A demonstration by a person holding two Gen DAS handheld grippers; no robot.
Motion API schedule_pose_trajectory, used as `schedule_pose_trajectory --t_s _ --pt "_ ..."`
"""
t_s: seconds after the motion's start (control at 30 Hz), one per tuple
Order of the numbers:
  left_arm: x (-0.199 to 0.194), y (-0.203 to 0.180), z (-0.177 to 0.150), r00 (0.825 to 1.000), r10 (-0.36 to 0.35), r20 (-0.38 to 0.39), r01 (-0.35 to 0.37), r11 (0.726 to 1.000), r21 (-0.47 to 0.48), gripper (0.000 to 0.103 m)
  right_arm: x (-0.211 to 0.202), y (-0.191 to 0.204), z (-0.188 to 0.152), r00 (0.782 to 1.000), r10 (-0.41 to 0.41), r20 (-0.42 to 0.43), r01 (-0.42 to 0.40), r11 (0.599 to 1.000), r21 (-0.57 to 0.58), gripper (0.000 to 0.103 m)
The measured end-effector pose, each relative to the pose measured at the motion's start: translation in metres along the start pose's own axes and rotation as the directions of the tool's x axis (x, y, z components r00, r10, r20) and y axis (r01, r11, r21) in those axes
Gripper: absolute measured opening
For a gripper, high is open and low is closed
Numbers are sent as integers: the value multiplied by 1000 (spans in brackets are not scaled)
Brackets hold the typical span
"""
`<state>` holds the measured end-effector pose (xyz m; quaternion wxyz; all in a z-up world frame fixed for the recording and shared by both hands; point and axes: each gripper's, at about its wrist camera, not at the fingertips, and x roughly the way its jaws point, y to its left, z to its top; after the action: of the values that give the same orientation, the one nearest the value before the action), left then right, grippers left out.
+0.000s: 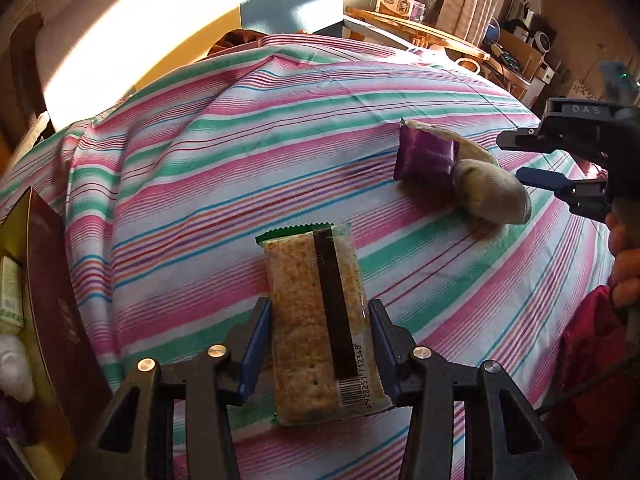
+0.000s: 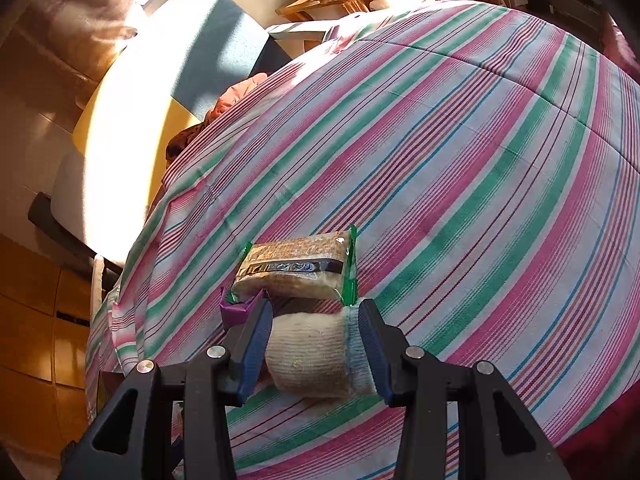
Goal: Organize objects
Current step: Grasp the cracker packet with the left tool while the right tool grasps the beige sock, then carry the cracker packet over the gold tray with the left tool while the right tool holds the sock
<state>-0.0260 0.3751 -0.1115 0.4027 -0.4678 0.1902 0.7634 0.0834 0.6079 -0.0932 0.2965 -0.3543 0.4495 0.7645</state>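
Left wrist view, left hand-held gripper (image 1: pixel 320 344) clamping glossy rectangular cracker pack (image 1: pixel 320 320), right hand-held gripper (image 2: pixel 316 350) straddling knitted sock (image 2: pixel 312 356), contact unclear.

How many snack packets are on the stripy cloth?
2. A clear green-edged cracker packet between the left gripper fingers; a purple foil packet against the cream sock. Others may be hidden.

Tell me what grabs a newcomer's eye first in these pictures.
The striped bedsheet fills both views. On it, the left gripper brackets a cracker packet, jaws at its sides. Farther right, a purple packet leans against a cream sock, which the right gripper straddles.
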Motion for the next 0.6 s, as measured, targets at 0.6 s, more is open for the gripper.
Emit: schedule_pose_trajectory --t_s 0.6 --pt "1 8 -7 1000 -18 21 18 1000 -22 50 5 13 -1 999 15 -35 -17 998 -53 53"
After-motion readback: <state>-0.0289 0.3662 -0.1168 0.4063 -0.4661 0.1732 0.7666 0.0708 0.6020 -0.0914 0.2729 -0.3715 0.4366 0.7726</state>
